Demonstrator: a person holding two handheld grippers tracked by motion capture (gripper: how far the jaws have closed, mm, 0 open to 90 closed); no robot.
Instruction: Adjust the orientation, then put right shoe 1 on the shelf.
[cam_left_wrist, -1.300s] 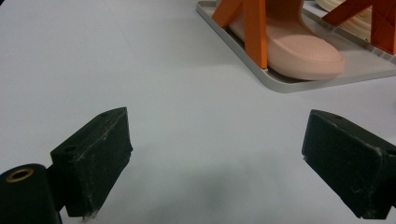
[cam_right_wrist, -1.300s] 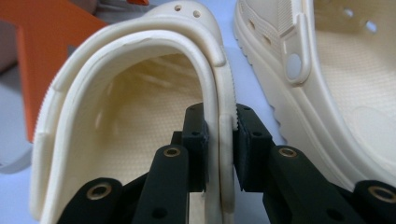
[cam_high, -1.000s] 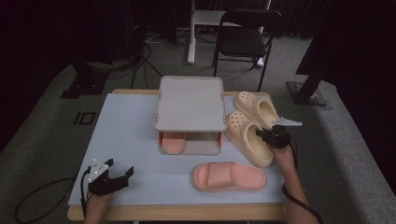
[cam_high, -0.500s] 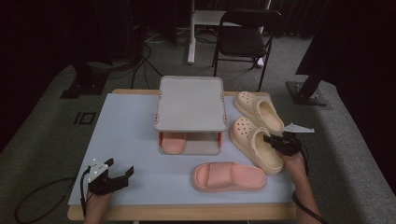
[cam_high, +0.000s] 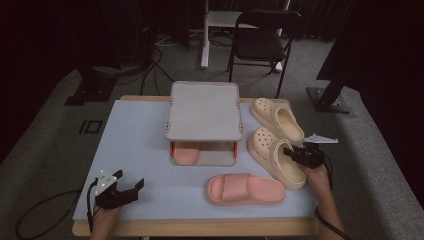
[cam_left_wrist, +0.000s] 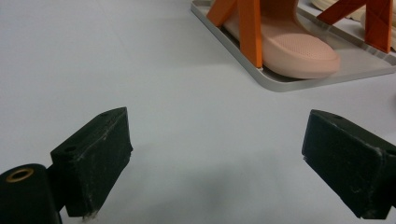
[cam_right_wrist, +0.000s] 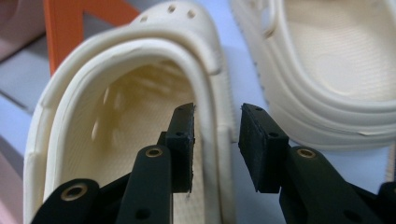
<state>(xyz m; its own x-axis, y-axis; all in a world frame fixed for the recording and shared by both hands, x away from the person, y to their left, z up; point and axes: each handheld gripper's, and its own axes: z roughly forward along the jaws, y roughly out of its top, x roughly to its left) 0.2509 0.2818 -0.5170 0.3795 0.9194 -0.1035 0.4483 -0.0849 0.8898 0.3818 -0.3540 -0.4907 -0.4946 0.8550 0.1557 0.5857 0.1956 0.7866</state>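
The right tool (cam_right_wrist: 216, 140), jaws just opening, straddles the side wall of the near cream perforated foam clog (cam_high: 274, 156), whose long axis runs away from it.

Right gripper (cam_right_wrist: 216, 147) fingers (cam_right_wrist: 183, 144) astride cream clog (cam_right_wrist: 126, 70) rim, just opening.

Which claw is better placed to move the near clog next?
Right. The right claw straddles the near clog's side wall; its jaws have just been opening, pads off the wall. The left claw sits open at the table's far corner.
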